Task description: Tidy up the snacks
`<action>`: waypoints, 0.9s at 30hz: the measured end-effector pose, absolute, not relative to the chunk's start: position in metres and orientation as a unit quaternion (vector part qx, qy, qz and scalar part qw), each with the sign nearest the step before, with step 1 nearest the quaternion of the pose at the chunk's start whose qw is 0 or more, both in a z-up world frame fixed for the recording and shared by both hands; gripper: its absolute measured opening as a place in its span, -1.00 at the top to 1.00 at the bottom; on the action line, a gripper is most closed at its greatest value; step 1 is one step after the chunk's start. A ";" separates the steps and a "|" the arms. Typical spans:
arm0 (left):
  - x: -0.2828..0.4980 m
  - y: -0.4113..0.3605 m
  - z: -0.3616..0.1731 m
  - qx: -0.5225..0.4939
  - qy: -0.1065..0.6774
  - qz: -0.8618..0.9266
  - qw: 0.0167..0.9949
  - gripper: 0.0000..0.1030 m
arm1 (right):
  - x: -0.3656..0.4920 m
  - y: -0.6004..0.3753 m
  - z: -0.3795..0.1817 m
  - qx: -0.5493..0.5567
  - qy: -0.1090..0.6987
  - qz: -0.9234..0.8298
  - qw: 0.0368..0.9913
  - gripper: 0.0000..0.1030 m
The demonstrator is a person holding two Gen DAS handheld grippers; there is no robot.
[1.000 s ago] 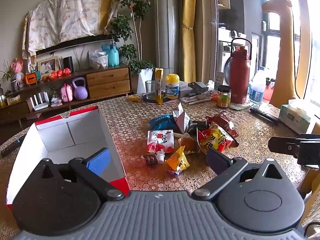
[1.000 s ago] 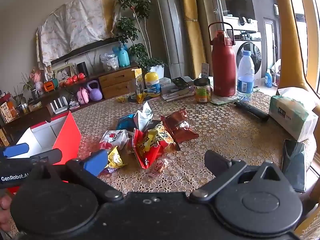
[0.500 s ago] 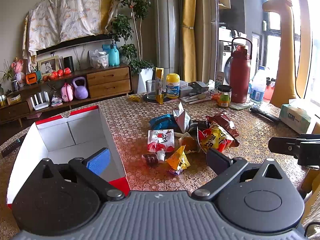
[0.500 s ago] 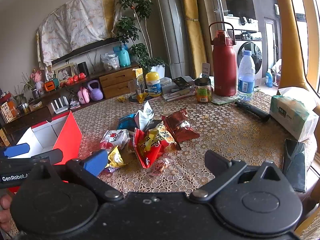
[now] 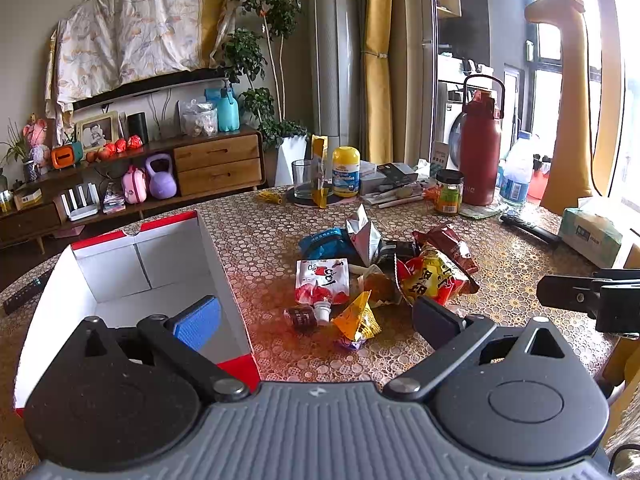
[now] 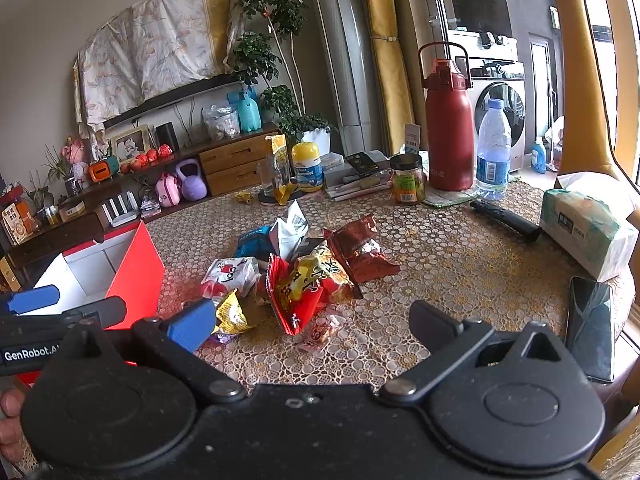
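Both your claws gape wide and empty, left gripper and right gripper. Nearest lies the small yellow packet: light, crinkly, slippery, so pinch a sealed edge. Beyond, the red chip bag looks puffy and crushable, mid-table beside the open red-and-white box.

"GenRobot.A…" on left gripper body, cut off.
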State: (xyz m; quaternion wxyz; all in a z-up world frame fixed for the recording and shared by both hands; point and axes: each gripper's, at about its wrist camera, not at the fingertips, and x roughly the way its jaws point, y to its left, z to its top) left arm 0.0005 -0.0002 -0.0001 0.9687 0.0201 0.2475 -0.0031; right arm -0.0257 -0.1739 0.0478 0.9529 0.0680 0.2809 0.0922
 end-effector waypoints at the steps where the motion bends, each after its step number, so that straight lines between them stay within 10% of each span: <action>1: 0.001 0.000 0.000 0.020 0.248 -0.003 0.969 -1.00 | -0.026 -0.174 0.048 0.068 0.281 0.092 0.953 -1.00; 27: 0.000 0.000 0.000 0.022 0.248 -0.003 0.969 -1.00 | -0.025 -0.175 0.049 0.070 0.282 0.093 0.952 -1.00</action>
